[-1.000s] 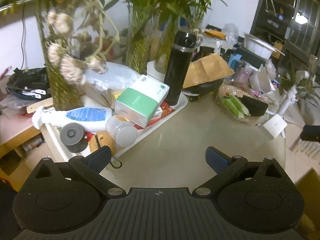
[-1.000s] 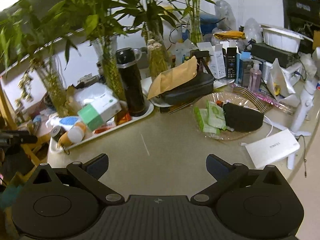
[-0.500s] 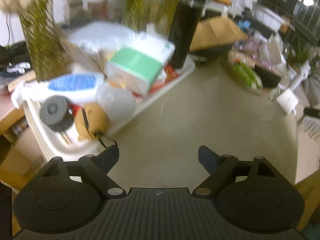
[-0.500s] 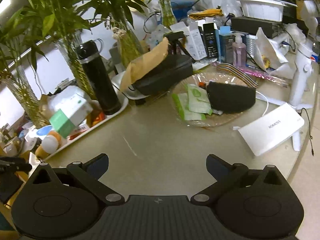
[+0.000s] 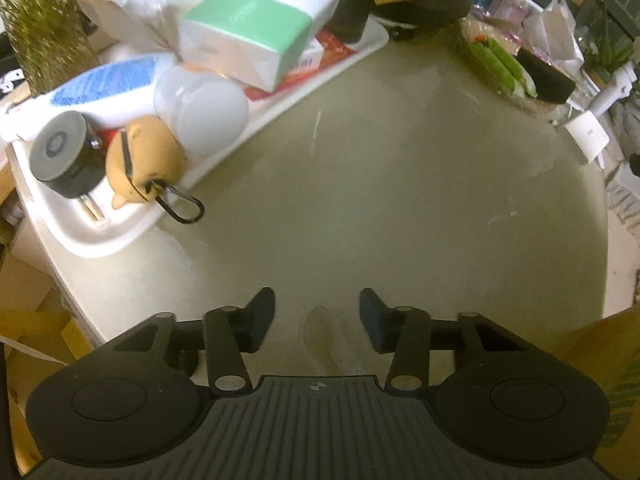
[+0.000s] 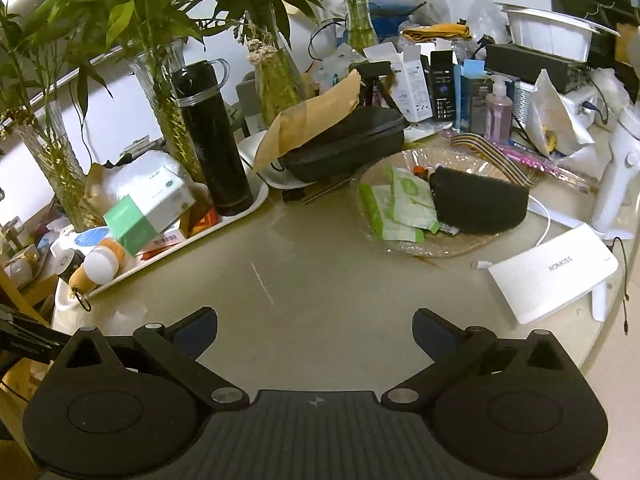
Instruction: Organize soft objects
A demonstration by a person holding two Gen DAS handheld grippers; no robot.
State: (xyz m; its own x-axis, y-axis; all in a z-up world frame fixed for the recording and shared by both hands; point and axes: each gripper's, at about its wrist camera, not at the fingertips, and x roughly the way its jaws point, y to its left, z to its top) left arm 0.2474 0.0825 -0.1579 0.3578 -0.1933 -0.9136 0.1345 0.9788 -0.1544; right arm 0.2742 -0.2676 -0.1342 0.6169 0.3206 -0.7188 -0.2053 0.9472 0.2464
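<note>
Two tools [image 5: 317, 316] [image 6: 315, 334] apart over bare tabletop [image 5: 380, 184].

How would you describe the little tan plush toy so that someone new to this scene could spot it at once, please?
Start at the long white tray on the left of the table. At its near end, beside a grey-capped black cylinder, lies the tan plush toy. It alone has a black carabiner hanging over the tray's rim.

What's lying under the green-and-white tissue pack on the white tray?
The green-and-white tissue pack rests tilted on a red-and-white flat packet in the white tray, its lower end against a white round-capped object. Whatever lies further beneath is covered.
</note>
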